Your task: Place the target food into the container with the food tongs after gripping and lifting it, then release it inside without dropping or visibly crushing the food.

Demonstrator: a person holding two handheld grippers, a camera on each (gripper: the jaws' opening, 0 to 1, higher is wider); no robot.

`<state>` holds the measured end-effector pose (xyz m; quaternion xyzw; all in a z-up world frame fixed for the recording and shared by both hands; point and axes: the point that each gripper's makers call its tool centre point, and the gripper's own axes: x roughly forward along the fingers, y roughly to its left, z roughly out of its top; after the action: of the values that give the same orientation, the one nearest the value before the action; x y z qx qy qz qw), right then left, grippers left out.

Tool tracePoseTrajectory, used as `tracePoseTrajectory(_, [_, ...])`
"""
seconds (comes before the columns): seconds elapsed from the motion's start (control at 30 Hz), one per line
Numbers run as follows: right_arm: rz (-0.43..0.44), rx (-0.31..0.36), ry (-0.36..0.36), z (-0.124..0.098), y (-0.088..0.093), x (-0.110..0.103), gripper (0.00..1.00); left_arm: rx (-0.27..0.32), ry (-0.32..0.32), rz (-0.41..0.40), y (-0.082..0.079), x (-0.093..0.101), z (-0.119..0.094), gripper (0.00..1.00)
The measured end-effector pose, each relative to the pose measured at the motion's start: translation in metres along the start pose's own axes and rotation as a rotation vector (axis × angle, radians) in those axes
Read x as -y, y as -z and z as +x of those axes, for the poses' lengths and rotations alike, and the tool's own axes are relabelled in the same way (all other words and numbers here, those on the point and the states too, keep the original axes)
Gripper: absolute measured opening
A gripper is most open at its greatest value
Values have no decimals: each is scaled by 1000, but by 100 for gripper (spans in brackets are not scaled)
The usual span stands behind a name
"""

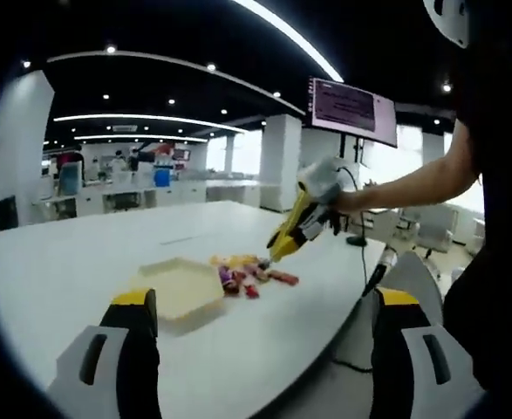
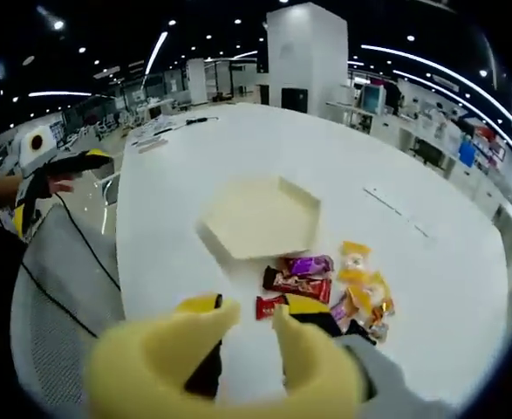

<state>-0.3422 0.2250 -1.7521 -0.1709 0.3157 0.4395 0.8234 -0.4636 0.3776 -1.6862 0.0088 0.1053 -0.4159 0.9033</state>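
A pile of wrapped snacks [image 1: 251, 275] lies on the white table [image 1: 81, 262], next to a shallow cream hexagonal tray [image 1: 181, 284]. A person's arm holds my right gripper [image 1: 275, 253] with its yellow tongs slanting down, tips just above the pile. In the right gripper view the tongs [image 2: 254, 312] are open, and a small red packet [image 2: 269, 305] lies on the table between their tips. Beyond it are a dark red bar [image 2: 297, 285], a purple packet [image 2: 308, 264] and yellow packets [image 2: 360, 266]. The tray [image 2: 260, 214] holds nothing. My left gripper [image 1: 266, 301] is wide open, hovering near the table's edge.
The left gripper [image 2: 85, 161] shows off the table's left edge, held by a hand, with a black cable [image 2: 72, 262] trailing below. A monitor [image 1: 351, 109] stands beyond the table. Office desks and white pillars fill the background. Bare tabletop [image 2: 264, 148] stretches past the tray.
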Motion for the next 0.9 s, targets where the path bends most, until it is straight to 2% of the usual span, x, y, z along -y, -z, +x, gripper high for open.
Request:
tracePoseTrajectory(0.07, [7, -12, -1, 8, 4, 0, 26, -20, -10, 19, 7, 1, 3, 99])
tracePoseTrajectory(0.27, [-16, -71, 11, 26, 17, 8, 26, -55, -18, 1, 22, 8, 11, 99])
tracePoseTrajectory(0.33, [-22, -85, 11, 31, 19, 10, 26, -98, -39, 70, 30, 7, 11, 99])
tracePoseTrajectory(0.43, [-25, -88, 10, 33, 20, 12, 27, -127, -54, 89, 36, 6, 12, 99])
tracePoseTrajectory(0.7, [-99, -136, 2, 45, 21, 17, 27, -161, -140, 110, 45, -11, 5, 99])
tracePoseTrajectory(0.9, [-119, -162, -3, 61, 25, 19, 28, -171, -163, 91, 48, -17, 1, 99])
